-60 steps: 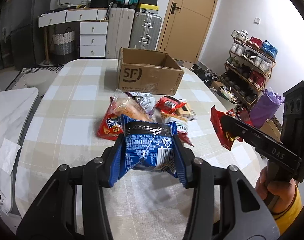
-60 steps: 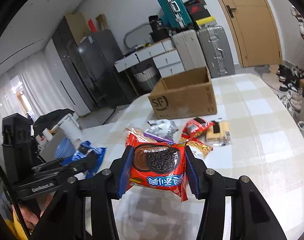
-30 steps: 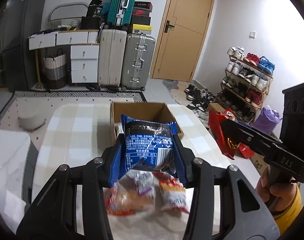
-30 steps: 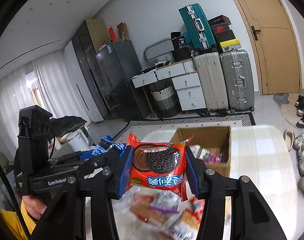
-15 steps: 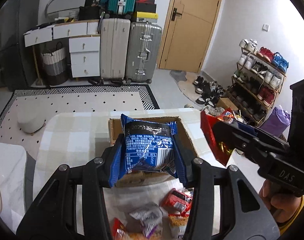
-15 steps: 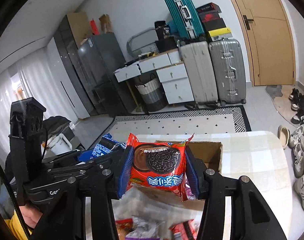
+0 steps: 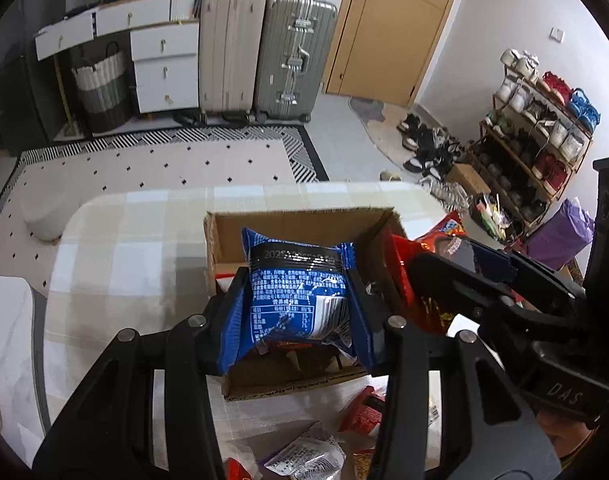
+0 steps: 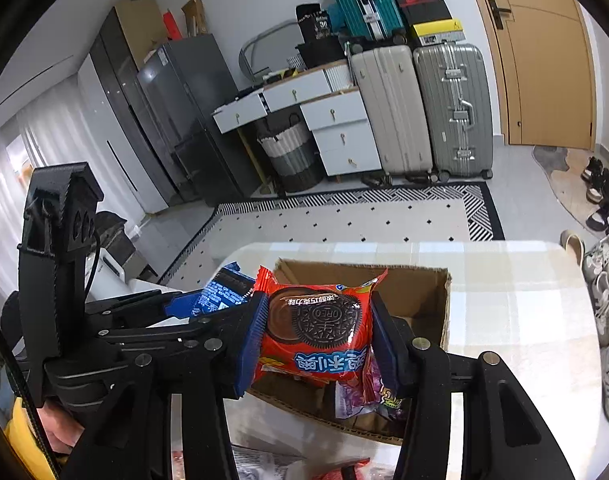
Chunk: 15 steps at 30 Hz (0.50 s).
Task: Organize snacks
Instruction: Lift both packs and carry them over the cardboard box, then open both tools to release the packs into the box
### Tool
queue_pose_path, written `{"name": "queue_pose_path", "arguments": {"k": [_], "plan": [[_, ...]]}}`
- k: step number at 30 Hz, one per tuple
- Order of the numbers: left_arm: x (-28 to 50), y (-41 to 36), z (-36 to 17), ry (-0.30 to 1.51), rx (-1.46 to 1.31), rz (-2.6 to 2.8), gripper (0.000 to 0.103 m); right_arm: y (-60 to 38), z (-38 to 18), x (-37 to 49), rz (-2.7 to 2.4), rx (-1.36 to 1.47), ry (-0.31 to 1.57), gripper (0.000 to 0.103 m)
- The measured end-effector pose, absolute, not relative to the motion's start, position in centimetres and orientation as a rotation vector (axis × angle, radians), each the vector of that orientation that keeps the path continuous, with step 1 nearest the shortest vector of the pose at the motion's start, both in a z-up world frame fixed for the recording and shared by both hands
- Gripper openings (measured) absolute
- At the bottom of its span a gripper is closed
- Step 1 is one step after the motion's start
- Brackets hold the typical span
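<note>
1. Both grippers have swung from over the loose snacks to above the box (image 7: pixel 304 222), which now fills mid-frame.
2. Left gripper (image 7: pixel 300 300) fingers pinch the blue pack (image 7: pixel 296 292); right gripper (image 8: pixel 318 330) fingers pinch the red pack (image 8: pixel 318 328).
3. The grippers sit close together; dropping both packs at once risks a collision, or a pack catching the rim and spilling onto the tabletop (image 7: pixel 116 248).

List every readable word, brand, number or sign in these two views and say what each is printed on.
"OREO": on the cookie pictured on the red snack pack, mirrored and upside down.
"DAS": on the right tongs, near the handle.
"2025": start of a date on the blue snack pack; the rest is blurred.
Both packs' other print: not legible.
</note>
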<state>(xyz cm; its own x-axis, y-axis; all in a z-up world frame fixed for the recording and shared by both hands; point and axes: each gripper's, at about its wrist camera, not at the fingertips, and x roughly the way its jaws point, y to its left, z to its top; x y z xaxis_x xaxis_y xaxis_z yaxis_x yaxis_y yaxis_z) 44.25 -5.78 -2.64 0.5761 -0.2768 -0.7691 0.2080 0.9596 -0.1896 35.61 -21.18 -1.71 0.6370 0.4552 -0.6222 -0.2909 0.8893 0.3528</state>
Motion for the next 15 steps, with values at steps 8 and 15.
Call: {"name": "queue_pose_path", "arguments": {"k": [8, 15], "plan": [[46.9, -6.4, -7.5, 0.993, -0.081, -0.284, 0.043, -21.1, -5.1, 37.0, 0.421, 0.228, 0.825, 0.049], [48.4, -7.1, -10.7, 1.062, -0.079, -0.275, 0.043, -21.2, -6.6, 37.7, 0.413, 0.215, 0.847, 0.049]]}}
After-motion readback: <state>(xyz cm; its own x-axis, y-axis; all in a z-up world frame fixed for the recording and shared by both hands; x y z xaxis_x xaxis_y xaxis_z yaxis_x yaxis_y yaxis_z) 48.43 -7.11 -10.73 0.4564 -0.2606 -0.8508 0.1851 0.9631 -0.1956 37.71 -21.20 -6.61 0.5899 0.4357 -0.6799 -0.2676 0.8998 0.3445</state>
